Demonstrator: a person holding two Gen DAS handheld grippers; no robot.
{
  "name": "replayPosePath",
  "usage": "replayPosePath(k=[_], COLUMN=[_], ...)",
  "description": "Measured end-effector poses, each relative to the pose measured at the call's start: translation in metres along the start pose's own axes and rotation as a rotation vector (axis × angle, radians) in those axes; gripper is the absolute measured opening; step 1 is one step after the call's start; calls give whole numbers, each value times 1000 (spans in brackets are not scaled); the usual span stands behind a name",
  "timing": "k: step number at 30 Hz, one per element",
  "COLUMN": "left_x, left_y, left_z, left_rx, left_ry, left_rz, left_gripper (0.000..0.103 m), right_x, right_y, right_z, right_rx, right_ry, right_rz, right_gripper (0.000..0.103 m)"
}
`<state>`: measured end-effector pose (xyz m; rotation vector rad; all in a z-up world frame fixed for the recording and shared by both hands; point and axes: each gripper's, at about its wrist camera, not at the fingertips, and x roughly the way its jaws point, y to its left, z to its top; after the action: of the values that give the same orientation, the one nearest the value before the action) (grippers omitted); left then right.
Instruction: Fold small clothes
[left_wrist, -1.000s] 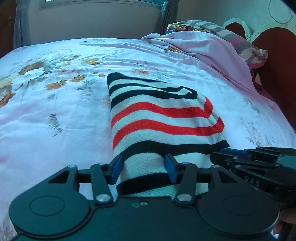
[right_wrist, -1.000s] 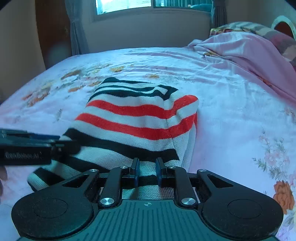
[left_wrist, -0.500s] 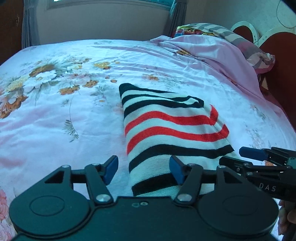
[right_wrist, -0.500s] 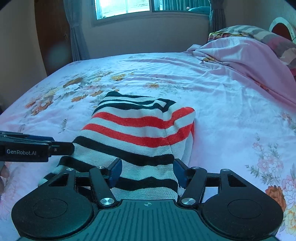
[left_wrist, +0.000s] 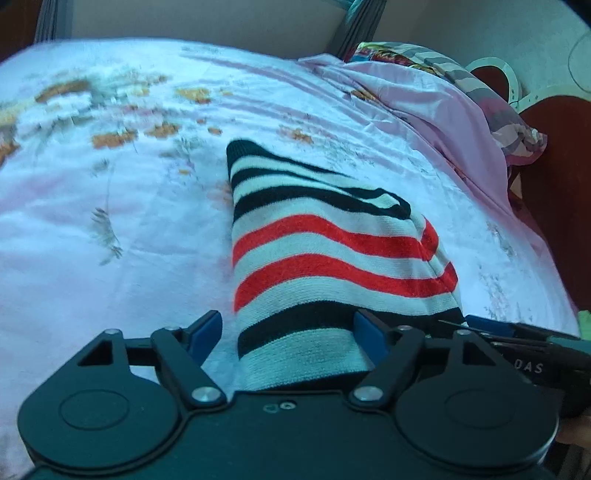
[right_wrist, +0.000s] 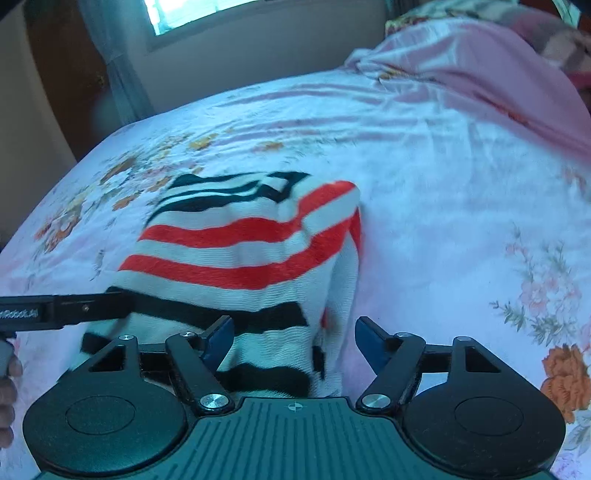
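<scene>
— Looking from the left side first: where is the left gripper (left_wrist: 286, 334)?
— At the near hem of the striped garment (left_wrist: 325, 258), which lies folded lengthwise on the bed (left_wrist: 110, 229). Its fingers (left_wrist: 207, 328) stand spread apart; the cloth lies between them, unpinched.

— What could go wrong there?
— If they close from here, I judge they would catch only the top layer of knit, and the fold underneath could slide open when lifted.

— And the middle?
— The garment's far end looks bunched, with the black stripes puckered. Folding over that would probably leave a lumpy, crooked packet.

— The right side?
— The right gripper (right_wrist: 293, 339) is also spread wide, holding nothing, over the hem's right corner. The doubled edge there sits between its fingers (right_wrist: 369, 341). A bite too near the corner could drag one layer sideways. The two tools are close together, so they might knock each other.
</scene>
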<state>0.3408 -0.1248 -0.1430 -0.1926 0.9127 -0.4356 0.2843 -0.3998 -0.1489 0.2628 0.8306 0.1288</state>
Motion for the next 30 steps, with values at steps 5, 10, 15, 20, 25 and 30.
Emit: replayPosePath(k=[5,10,15,20,25,30], left_x=[21,30,21,4,-28,-72], left_y=[12,15,-1,-6,6,25], left_z=[0,-4,-5,-4,5,10], left_rx=[-73,-120,-87,-58,-70,-47], left_ry=[50,46,6,-35,-92,-139], left_rz=[-81,-111,-64,-65,-60,-26], left_gripper=[73,69,58,52,51,51], right_x=[20,35,36,11,-7,-18], right_y=[-17,-35,-27,-16,14,61], right_z=[2,3,6,8,17,28], right_rx=[96,200,228,219,166,69], right_ry=[66,72,54,4,-38,-76], right_rz=[91,175,192,253,313,361], right_gripper=[72,72,43,34,34,34])
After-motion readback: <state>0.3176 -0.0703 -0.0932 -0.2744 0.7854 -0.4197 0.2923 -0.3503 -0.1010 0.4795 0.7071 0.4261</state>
